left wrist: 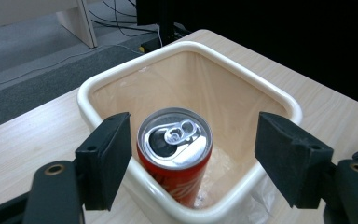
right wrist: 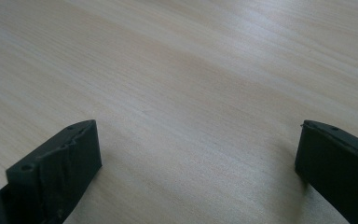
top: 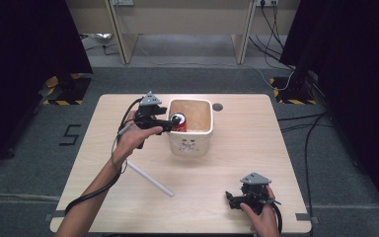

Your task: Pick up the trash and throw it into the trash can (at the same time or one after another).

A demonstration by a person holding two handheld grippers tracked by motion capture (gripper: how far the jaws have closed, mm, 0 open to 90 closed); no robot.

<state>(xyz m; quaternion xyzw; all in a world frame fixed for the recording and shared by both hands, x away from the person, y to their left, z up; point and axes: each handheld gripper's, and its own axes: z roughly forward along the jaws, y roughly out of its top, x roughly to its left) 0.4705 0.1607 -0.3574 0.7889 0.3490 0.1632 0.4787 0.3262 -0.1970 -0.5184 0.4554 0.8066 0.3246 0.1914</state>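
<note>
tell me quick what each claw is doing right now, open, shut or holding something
Left claw: open, the red can standing in the cream bin between its jaws, not gripped.
Right claw: open, nothing held, over the bare table.

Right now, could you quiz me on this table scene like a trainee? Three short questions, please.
1. True or false: the red can stands upright inside the cream bin.
2. Are the left hand-held gripper pads pressing on the can? A) yes B) no, there are gaps on both sides
3. What lies on the table between the two hands?

Key:
1. True.
2. B.
3. A white straw. The right hand-held gripper rests open over bare wood.
</note>
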